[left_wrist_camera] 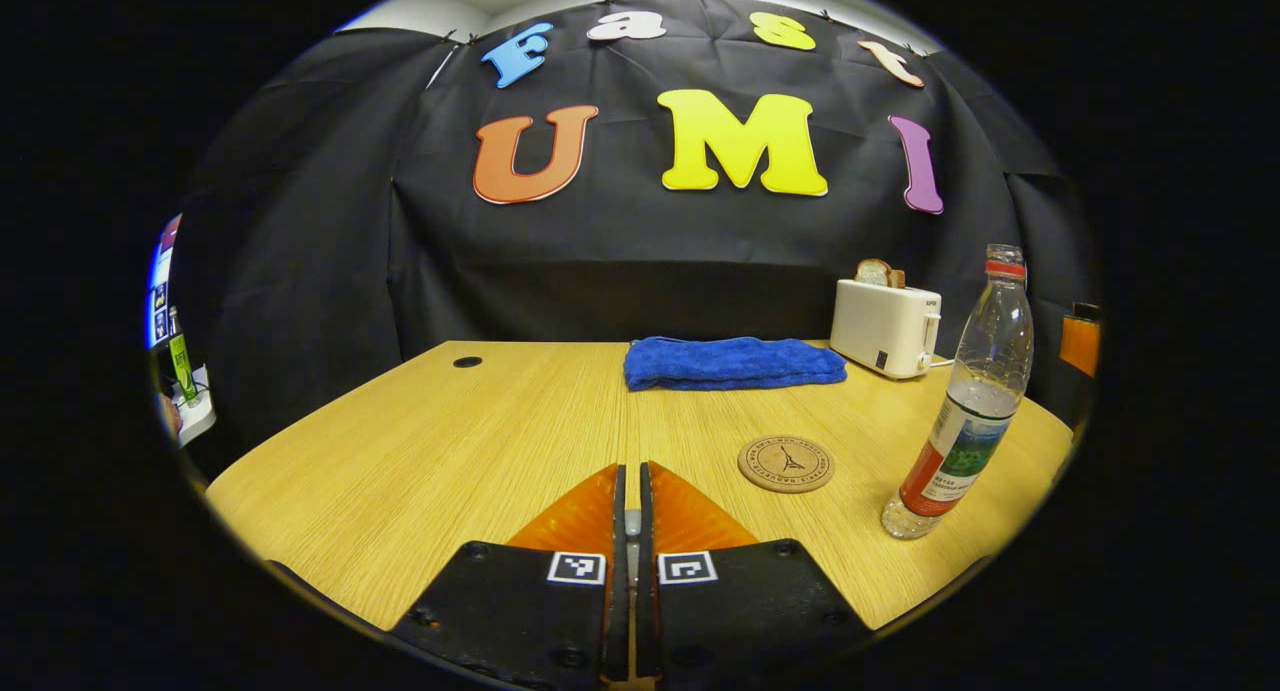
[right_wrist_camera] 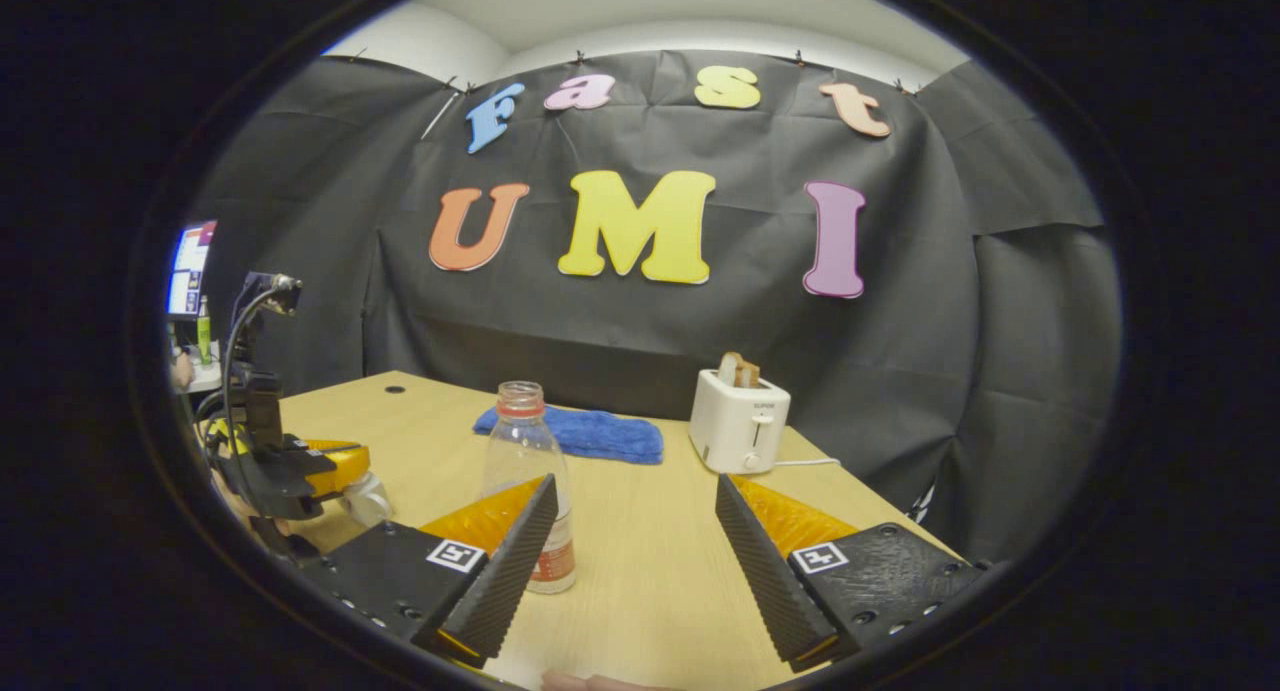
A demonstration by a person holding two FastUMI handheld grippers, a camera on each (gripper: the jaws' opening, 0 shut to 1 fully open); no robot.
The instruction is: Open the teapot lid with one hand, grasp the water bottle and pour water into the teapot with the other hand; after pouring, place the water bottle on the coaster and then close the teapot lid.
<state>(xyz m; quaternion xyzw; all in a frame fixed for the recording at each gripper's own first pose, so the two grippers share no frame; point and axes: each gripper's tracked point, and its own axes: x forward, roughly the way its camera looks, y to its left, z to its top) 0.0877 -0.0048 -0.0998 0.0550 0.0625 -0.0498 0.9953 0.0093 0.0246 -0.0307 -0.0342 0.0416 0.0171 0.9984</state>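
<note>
The left gripper (left_wrist_camera: 632, 516) has its fingers drawn almost together, with a small pale thing pinched in the narrow gap between them; it is too small to tell for sure, though it is probably the teapot lid's knob. In the right gripper view the left gripper (right_wrist_camera: 335, 476) shows at the far left, low over a pale rounded thing (right_wrist_camera: 368, 499) that I take for the teapot, mostly hidden behind the near finger. So the lid step seems to be in hand on that side.

The right gripper (right_wrist_camera: 635, 541) is spread wide and holds nothing. The bottle (right_wrist_camera: 527, 471) stands upright on the table (right_wrist_camera: 640, 571), just behind its left finger and not between the two. In the left gripper view the bottle (left_wrist_camera: 965, 401) stands at the right, cap off, about half full, with the coaster (left_wrist_camera: 786, 464) just to its left. A blue towel (left_wrist_camera: 735, 362) and a toaster (left_wrist_camera: 886, 326) sit at the far side, well clear.

To grasp well, the right gripper should shift left until the bottle sits centred between the fingers, then go forward and close on the labelled lower half, where the wall is likely stiffer. With the neck open, a hard squeeze could push water out, so close gently and lift straight up before tilting.
</note>
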